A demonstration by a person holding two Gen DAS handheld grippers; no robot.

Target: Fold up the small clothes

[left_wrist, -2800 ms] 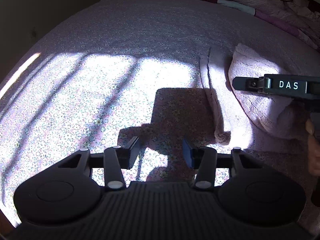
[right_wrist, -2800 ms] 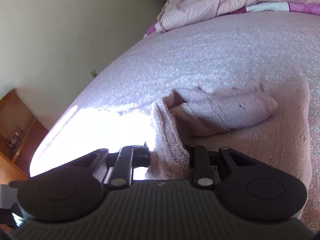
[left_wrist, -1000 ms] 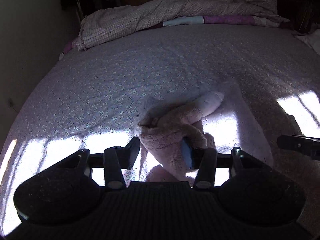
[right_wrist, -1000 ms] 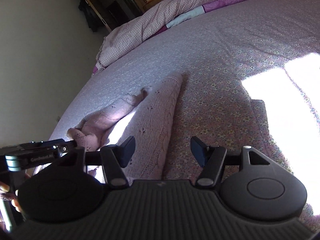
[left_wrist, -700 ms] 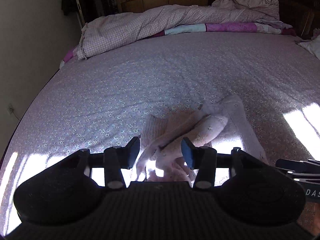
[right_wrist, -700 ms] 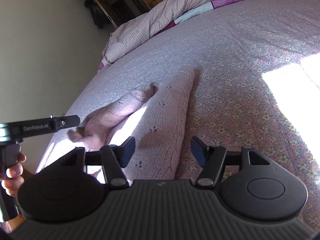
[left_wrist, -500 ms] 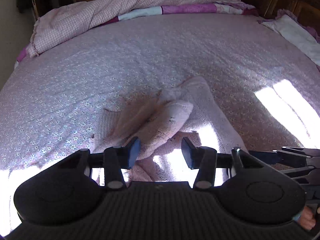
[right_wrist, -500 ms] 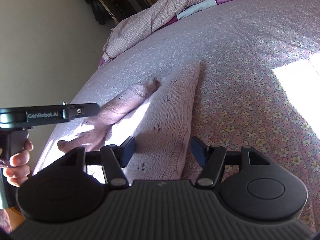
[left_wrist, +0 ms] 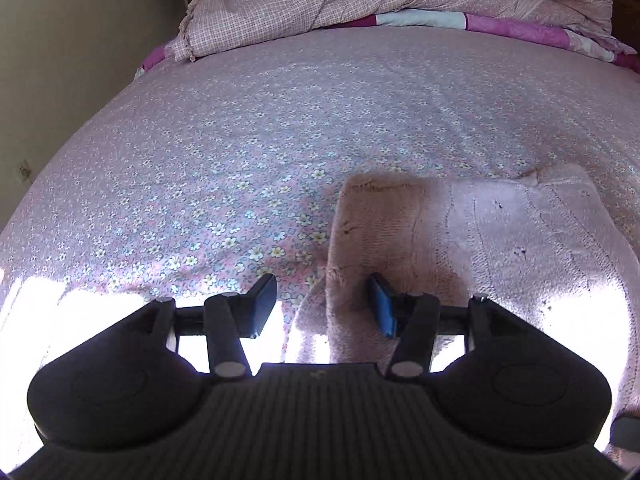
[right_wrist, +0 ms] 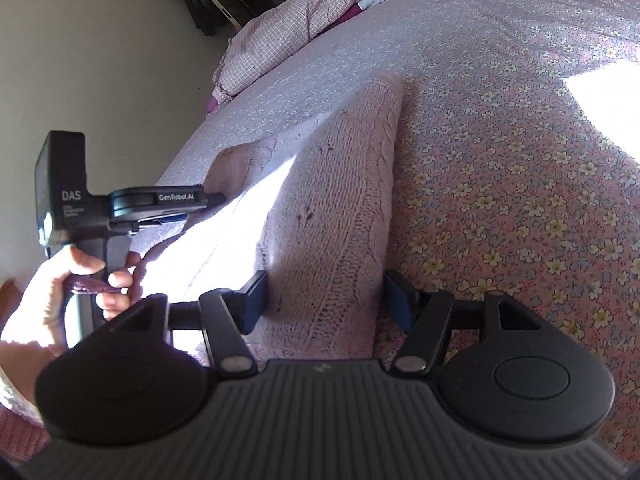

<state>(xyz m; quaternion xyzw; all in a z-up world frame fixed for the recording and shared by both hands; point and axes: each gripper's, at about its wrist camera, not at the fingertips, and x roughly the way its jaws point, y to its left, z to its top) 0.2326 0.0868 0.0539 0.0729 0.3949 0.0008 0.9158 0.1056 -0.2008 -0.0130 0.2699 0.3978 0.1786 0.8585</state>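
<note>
Floral bedsheet (left_wrist: 224, 168) bears a soft, limp pink knit garment (left_wrist: 472, 232); both the left gripper (left_wrist: 322, 304) and right gripper (right_wrist: 324, 300) gape unclenched at its near hem, the likeliest pinch point.

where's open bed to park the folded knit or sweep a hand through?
Bare floral sheet lies left of the pink knit garment, running back to the checked duvet at the far edge. In the right wrist view, bare sheet also lies right of the knit. Crowded: the near edge, where the left gripper and right gripper straddle the knit, jaws open.
</note>
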